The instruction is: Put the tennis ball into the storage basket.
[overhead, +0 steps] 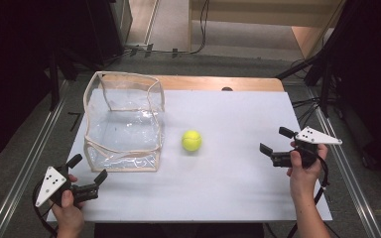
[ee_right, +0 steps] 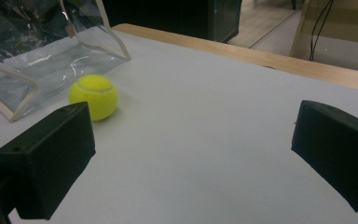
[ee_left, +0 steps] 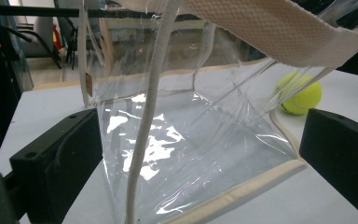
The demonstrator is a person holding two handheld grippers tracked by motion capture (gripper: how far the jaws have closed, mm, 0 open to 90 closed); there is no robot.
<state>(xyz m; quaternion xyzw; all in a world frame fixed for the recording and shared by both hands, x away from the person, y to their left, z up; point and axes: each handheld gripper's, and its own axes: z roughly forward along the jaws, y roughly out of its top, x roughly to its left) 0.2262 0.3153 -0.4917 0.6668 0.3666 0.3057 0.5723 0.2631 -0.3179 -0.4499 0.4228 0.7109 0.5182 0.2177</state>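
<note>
**Two grippers waiting at the edges of a white table**

White board is covering the wooden table [overhead: 238, 198], with grey floor and cables lying around it. At the near left corner the person's left hand [overhead: 69, 210] is gripping the left gripper [overhead: 88, 173], which is pointing up and to the right at the clear plastic pouch with cream fabric trim [overhead: 124, 121]. Its jaws are standing wide apart and holding nothing; in the left gripper view the pouch's near corner is sitting between them, though whether either jaw is touching the plastic is hard to tell.

At the right edge the right hand [overhead: 305, 171] is holding the right gripper [overhead: 273, 141] level, aiming left across the board. Its jaws are also spread wide and empty.

Resting on the bare board between the two is the yellow-green tennis ball [overhead: 191, 141], just beside the pouch's right wall and well apart from the right gripper. A cream strap [ee_left: 144, 130] is hanging down across the pouch's front.
</note>
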